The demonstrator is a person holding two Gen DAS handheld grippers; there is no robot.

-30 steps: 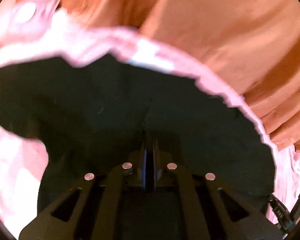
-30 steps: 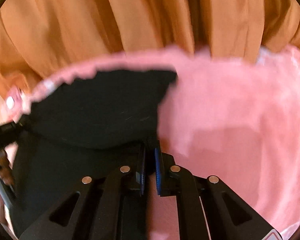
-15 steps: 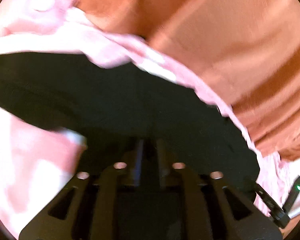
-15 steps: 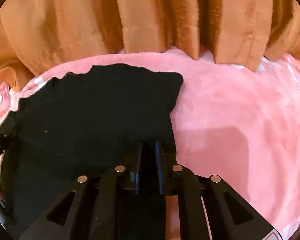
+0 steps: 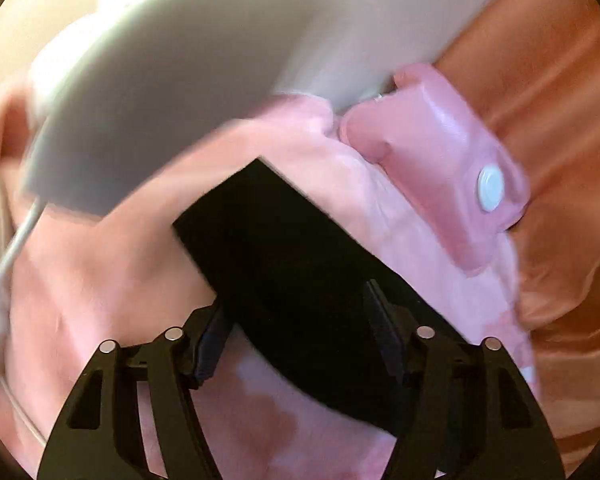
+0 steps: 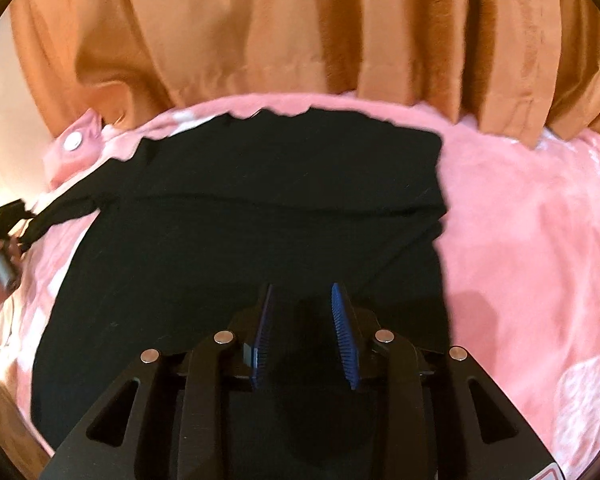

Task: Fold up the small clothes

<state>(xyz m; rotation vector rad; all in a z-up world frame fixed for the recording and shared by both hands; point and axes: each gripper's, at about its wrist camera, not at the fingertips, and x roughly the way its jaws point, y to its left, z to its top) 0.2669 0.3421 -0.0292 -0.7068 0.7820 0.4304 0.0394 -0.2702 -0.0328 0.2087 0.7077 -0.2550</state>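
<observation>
A black garment (image 6: 260, 216) lies folded over itself on a pink blanket (image 6: 532, 248). My right gripper (image 6: 302, 292) is open above the garment's near part, its blue pads apart and empty. In the left wrist view, my left gripper (image 5: 296, 304) is open wide, with a black strip of the garment (image 5: 284, 248) running between and beyond its fingers. In the right wrist view, the left gripper (image 6: 4, 216) appears at the far left by the garment's stretched corner.
Orange curtains (image 6: 300, 32) hang behind the blanket. A pink hot-water bag with a white cap (image 5: 440, 160) lies at the blanket's edge, also seen at the left in the right wrist view (image 6: 74, 144). A pale wall (image 5: 180, 60) fills the upper left.
Both grippers have opened and let go of the garment, which now lies folded on the blanket. The left gripper has swung round toward the hot-water bag and wall.
</observation>
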